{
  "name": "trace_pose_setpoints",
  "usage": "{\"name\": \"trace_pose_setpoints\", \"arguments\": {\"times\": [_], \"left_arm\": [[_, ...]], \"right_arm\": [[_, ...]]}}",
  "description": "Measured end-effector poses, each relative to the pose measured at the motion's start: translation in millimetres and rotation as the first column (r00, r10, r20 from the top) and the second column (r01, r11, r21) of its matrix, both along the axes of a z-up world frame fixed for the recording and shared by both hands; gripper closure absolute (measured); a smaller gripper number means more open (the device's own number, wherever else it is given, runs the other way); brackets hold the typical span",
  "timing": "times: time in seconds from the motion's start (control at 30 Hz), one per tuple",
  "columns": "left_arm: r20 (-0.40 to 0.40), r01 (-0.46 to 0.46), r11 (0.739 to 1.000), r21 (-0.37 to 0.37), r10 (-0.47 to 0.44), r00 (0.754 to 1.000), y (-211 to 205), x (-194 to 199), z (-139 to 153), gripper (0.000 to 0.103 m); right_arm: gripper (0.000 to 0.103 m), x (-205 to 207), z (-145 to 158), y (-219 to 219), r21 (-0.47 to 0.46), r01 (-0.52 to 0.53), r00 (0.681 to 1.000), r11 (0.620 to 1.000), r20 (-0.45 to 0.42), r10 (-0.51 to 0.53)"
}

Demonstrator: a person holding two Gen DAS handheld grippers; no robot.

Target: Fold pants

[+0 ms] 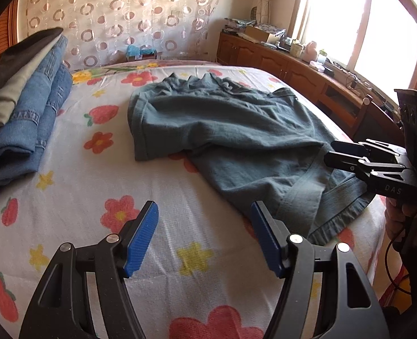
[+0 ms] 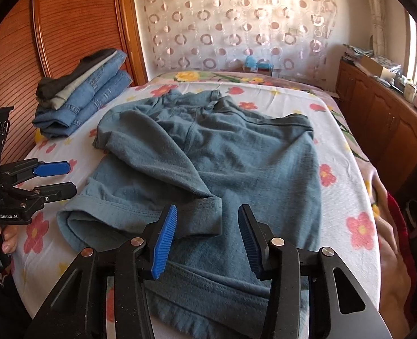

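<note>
We see the rumpled teal pants lying on the flowered bed, our right gripper over their hem and our left gripper beside them, fingers of both apart, gripping nothing.

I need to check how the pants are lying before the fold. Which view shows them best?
The right wrist view: the teal pants fill it, both crumpled legs and the waistband visible. The left wrist view shows them off to the right, the near hem partly behind the right gripper.

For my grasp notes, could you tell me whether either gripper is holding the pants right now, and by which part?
Nothing is held. The left gripper is open over the bedsheet, and the right gripper is open above the teal pants without pinching them.
</note>
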State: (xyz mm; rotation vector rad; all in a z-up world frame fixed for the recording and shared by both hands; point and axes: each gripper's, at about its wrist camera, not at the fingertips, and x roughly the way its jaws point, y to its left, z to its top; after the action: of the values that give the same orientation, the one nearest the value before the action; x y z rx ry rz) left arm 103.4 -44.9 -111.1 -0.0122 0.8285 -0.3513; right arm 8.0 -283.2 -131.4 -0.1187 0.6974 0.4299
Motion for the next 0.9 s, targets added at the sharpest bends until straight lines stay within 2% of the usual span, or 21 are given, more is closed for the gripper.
{"name": "trace_pose_setpoints", "arguments": {"times": [0.1, 0.17, 0.37, 0.5, 0.53, 0.77, 0.9], "left_arm": [[-0.003, 0.002, 1.0, -0.002, -0.002, 1.0, 1, 0, -1, 0.034], [-0.001, 0.004, 1.0, -0.009, -0.004, 1.0, 1, -1, -1, 0.034], [0.003, -0.004, 1.0, -0.016, 0.004, 1.0, 4, -1, -1, 0.034], [0.008, -0.005, 1.0, -0.014, 0.005, 1.0, 3, -2, -1, 0.034], [0.009, -0.005, 1.0, -0.014, 0.005, 1.0, 3, -1, -1, 0.034], [0.043, -0.014, 1.0, -0.016, 0.015, 0.999, 4, -6, 6, 0.034], [0.075, -0.01, 0.999, -0.046, 0.014, 0.997, 4, -14, 19, 0.034]], "right_arm": [[0.056, 4, -1, 5, -0.009, -0.009, 1.0, 1.0, -0.008, 0.009], [0.063, 6, -3, 10, -0.015, -0.013, 1.0, 1.0, -0.007, 0.013], [0.073, 11, -6, 14, -0.015, -0.032, 0.999, 0.999, -0.023, 0.031], [0.091, 13, -4, 9, 0.021, -0.035, 0.999, 0.999, -0.037, 0.035], [0.092, 12, -2, 8, 0.032, -0.037, 0.999, 0.999, -0.034, 0.038], [0.095, -13, 22, 1, 0.078, -0.042, 0.998, 0.996, 0.047, 0.039], [0.095, -34, 38, -7, 0.1, -0.042, 0.994, 0.994, 0.1, 0.032]]}}
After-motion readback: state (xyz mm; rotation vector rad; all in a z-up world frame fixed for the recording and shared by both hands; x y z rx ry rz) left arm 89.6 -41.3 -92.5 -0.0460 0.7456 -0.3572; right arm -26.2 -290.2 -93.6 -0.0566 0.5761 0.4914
